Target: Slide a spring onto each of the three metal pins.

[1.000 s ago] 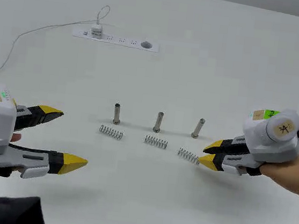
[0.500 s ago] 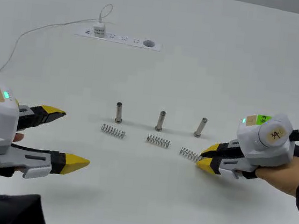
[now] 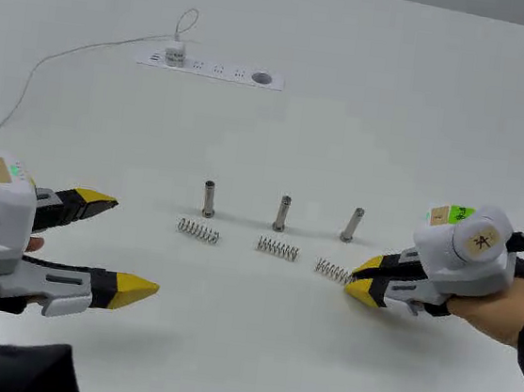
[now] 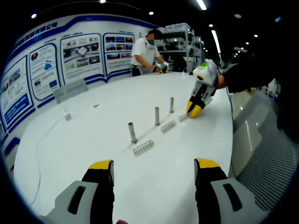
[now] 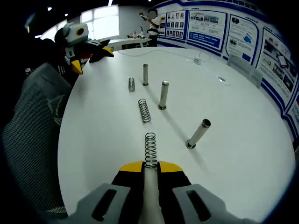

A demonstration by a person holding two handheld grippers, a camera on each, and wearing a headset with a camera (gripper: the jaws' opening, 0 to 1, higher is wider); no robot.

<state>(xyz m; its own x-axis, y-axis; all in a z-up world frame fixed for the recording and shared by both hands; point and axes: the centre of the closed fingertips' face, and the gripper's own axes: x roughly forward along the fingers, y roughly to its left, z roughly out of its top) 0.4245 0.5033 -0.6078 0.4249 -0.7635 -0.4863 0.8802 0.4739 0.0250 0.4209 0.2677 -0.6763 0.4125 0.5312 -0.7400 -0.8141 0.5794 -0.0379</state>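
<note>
While the left tongs (image 3: 131, 245) hang wide open above the near-left part of the white counter (image 3: 402, 127), gripping nothing, the right tongs (image 3: 359, 275) sit low on the counter. Their yellow-tipped jaws are drawn close on either side of the near end of the rightmost small coiled steel spring (image 3: 333, 271); whether they actually pinch it cannot be told. That spring lies flat, near the rightmost short upright metal pin (image 3: 353, 224). The middle pin (image 3: 283, 213) and left pin (image 3: 209, 198) stand bare in the same row, with the middle spring (image 3: 277, 248) and left spring (image 3: 197, 231) lying just before them. A white power strip (image 3: 210, 69) with a thin white cable (image 3: 80, 47) lies at the far side.
</note>
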